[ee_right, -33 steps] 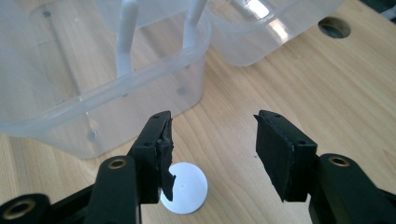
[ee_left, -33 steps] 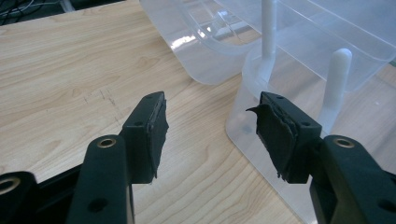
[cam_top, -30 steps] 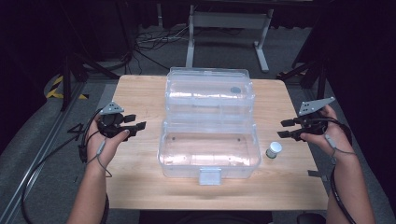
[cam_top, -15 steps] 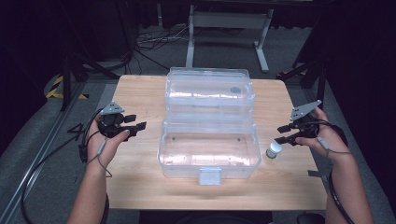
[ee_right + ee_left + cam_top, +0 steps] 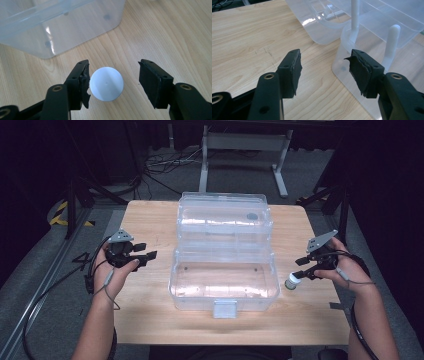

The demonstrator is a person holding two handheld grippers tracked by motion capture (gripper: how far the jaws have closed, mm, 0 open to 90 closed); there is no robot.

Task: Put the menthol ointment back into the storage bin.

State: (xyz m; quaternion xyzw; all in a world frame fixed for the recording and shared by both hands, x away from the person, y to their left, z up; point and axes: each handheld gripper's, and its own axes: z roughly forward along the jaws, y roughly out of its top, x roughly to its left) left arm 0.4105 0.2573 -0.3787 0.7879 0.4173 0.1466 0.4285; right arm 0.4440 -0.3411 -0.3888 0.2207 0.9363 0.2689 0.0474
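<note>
Standing upright on the bench at the lower right of the high view, just off the near right corner of the clear box [image 5: 223, 287], the small white-capped bottle [image 5: 291, 282] now sits between the jaws of the right tool [image 5: 300, 274]. A second ago that tool hovered higher and farther right, apart from the bottle; it has since come in over it, and its jaws have just been opening wider. In the right gripper view the round white cap [image 5: 106, 83] lies close against the left pad [image 5: 85, 77], perhaps touching it, while the right pad stands clear, so nothing is clamped yet; the grasp looks ready to close, probably for a lift into the open box. At the middle left of the high view, the left tool [image 5: 148, 256] has kept its place, jaws wide and empty, near the box's left wall. Bare wood surrounds the bottle toward the right and near edges of the bench [image 5: 165, 330], giving room to lift, though the box wall stands near on the left and its rim must be cleared.
</note>
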